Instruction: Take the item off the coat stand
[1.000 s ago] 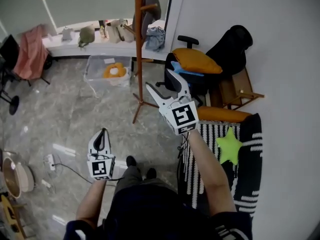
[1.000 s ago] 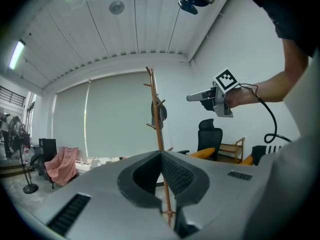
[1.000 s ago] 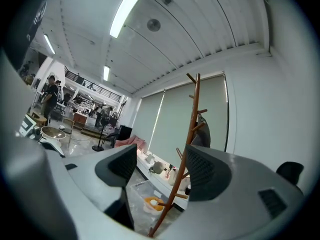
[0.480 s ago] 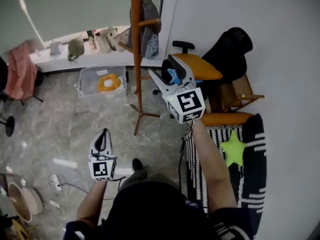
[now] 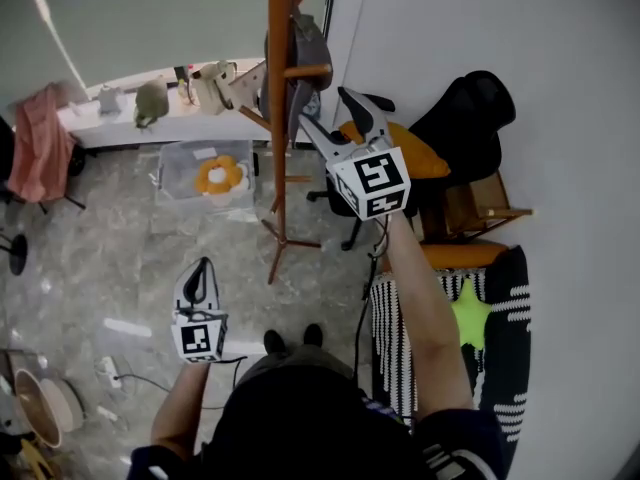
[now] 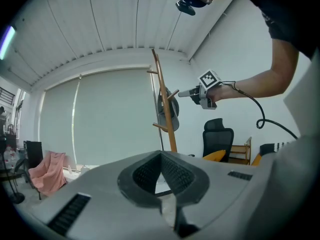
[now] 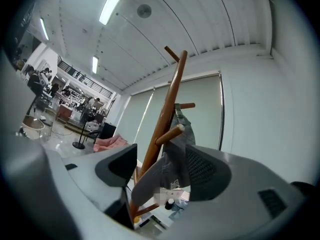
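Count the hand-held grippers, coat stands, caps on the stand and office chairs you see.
Hand-held grippers: 2, left hand-held gripper and right hand-held gripper
Coat stand: 1
Grey cap: 1
Office chair: 1
Total: 5

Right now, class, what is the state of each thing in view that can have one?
Right tongs: open, held high near the cap, gripping nothing.
Left tongs: shut, empty, held low.
Cap: hanging on the stand, not gripped.
Stand: upright on the floor.
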The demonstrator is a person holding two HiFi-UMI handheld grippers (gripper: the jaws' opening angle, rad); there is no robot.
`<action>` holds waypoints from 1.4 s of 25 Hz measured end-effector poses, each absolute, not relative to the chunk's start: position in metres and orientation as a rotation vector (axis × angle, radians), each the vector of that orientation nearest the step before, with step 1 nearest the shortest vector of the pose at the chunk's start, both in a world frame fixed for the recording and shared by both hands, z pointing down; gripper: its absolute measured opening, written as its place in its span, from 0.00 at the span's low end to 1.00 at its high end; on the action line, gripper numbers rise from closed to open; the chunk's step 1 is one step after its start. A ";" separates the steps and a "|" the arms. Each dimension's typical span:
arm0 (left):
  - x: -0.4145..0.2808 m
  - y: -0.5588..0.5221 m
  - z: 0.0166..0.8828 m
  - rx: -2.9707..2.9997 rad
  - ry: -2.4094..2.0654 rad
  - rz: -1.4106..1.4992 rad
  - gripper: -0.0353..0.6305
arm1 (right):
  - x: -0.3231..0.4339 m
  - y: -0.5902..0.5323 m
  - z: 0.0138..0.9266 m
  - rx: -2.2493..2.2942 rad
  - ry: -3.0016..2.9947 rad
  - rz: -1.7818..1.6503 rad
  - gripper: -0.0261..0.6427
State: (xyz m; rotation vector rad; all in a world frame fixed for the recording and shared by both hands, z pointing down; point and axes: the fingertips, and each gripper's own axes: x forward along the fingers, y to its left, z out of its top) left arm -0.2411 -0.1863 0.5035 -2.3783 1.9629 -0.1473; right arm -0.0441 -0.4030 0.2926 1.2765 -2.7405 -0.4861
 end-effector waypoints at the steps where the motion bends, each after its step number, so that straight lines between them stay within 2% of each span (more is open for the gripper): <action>1: -0.243 -0.189 0.503 -2.364 1.987 -0.146 0.09 | -0.044 -0.412 0.291 1.264 -2.741 -0.493 0.51; 12: -0.243 -0.219 0.502 -2.293 2.096 -0.163 0.09 | -0.042 -0.489 0.304 1.067 -2.739 -0.486 0.51; 31: -0.259 -0.235 0.506 -2.246 2.146 -0.197 0.09 | -0.042 -0.518 0.313 0.617 -2.856 -0.456 0.49; 35: -0.255 -0.240 0.507 -2.250 2.136 -0.205 0.09 | -0.047 -0.521 0.321 0.585 -2.844 -0.463 0.36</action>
